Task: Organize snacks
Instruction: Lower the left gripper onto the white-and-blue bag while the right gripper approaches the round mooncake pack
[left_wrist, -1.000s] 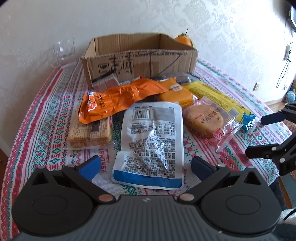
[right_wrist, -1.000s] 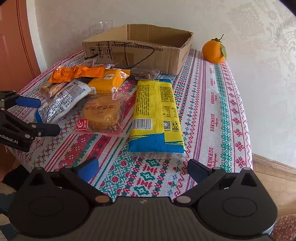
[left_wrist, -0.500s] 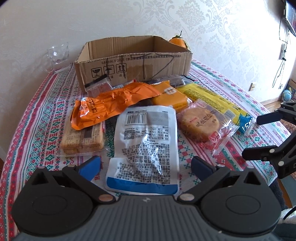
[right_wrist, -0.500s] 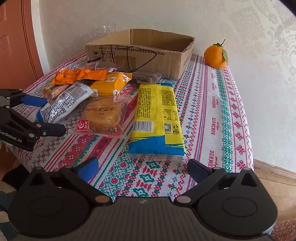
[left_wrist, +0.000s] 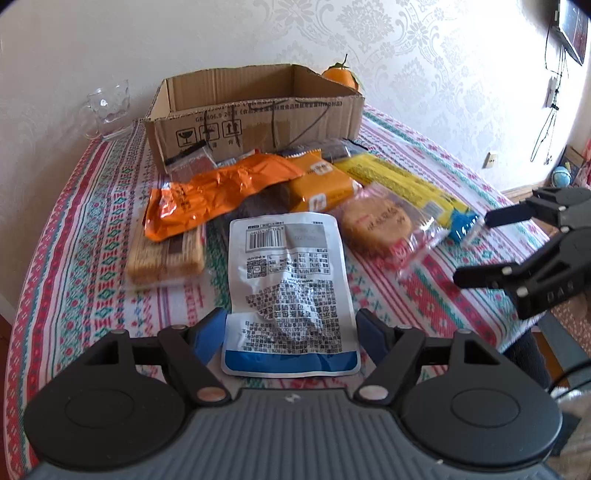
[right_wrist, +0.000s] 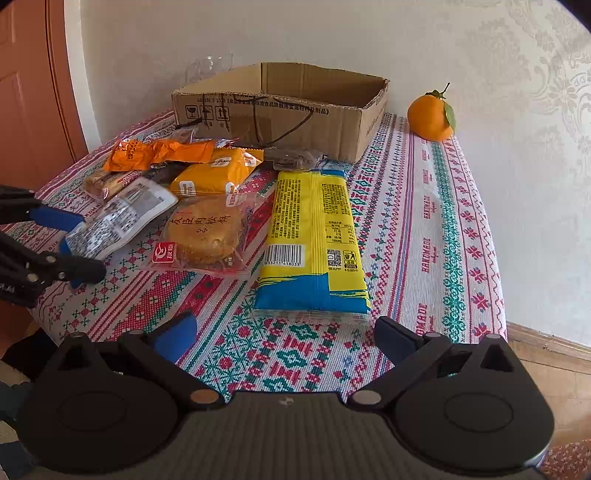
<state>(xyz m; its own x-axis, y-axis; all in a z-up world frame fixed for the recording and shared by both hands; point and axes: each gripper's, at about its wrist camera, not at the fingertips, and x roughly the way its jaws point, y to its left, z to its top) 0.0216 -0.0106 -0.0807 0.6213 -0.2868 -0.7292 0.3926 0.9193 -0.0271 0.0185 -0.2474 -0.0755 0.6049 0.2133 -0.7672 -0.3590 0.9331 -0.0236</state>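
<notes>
On the table: a patterned tablecloth (right_wrist: 436, 229) is spread, and the snacks are laid out near the front of a cardboard box (left_wrist: 255, 114).
Left gripper (left_wrist: 291, 332): the jaws are seen closing around the near end of the white pouch (left_wrist: 288, 280); the blue pads are placed at the two side edges of the pouch, and whether they press on it yet cannot be told.
White pouch: laid flat, barcode side up, its blue-banded end nearest the left wrist camera.
Right gripper (right_wrist: 284, 332): held wide apart above bare cloth, just short of the near end of the yellow and blue packet (right_wrist: 314, 236); nothing is gripped.
Round cake in clear wrap (right_wrist: 207, 236): placed between the white pouch and the yellow and blue packet.
Orange wrapper (left_wrist: 214, 192): laid across the far left of the pile, partly over a pack of biscuits (left_wrist: 166, 254).
Yellow-orange pack (left_wrist: 321, 181): set beyond the white pouch, close to the box.
Cardboard box: open-topped, at the far side by the wall; its inside cannot be seen.
Orange fruit (right_wrist: 430, 114): stood to the right of the box.
Glass mug (left_wrist: 109, 107): stood to the left of the box.
</notes>
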